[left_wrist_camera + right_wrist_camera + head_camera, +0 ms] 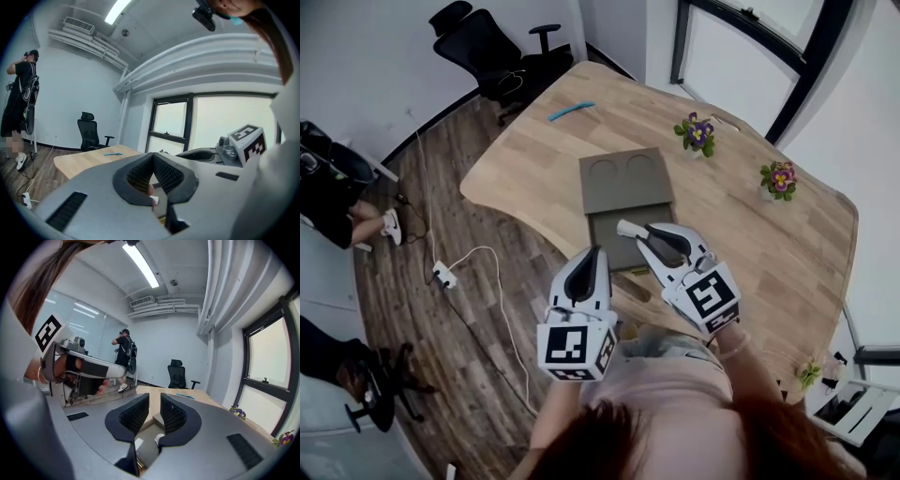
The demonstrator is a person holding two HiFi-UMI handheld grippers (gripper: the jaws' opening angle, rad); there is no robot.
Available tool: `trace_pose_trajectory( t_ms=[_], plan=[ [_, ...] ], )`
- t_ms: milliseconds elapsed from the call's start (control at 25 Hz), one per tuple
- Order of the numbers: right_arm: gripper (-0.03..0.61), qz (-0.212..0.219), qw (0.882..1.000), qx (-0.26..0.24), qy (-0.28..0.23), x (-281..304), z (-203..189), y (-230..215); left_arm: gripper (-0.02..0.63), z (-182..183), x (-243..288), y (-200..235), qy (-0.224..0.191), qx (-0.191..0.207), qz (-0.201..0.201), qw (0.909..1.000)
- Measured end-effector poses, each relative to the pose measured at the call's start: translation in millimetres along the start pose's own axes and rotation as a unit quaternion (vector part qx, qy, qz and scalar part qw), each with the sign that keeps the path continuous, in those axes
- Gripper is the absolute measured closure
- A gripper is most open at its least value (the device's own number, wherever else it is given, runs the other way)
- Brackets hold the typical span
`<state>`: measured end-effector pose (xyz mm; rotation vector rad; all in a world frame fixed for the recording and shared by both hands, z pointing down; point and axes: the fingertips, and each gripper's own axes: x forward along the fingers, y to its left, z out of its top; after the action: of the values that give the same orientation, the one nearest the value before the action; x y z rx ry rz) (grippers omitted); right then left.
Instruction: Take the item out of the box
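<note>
A flat grey-brown box (614,246) lies open on the wooden table (750,244), its lid (623,180) with two round recesses folded back behind it. My right gripper (637,230) hangs over the box tray; its jaws stand a little apart with nothing between the pads (132,414). Through that gap I see the tray floor and a small white thing (159,437) lying in it. My left gripper (598,253) hovers at the box's near left edge, its jaws meeting at the tips (153,157) with nothing seen in them.
Two potted flowers (697,133) (779,177) stand behind and right of the box. A blue stick (570,111) lies at the table's far side. A black office chair (492,47) and floor cables (459,272) are on the left, where a person (21,101) stands.
</note>
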<state>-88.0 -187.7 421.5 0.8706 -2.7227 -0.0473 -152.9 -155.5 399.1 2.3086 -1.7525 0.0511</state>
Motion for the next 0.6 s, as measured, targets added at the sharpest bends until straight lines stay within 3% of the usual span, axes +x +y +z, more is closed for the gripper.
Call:
trace_pose_trajectory(
  t_ms=[600],
  plan=[
    [0.509,0.031,0.997,-0.004,0.076,34,-60,-15,0.615,-20,36,9,0.023,-0.007,-0.002,0.9997]
  ],
)
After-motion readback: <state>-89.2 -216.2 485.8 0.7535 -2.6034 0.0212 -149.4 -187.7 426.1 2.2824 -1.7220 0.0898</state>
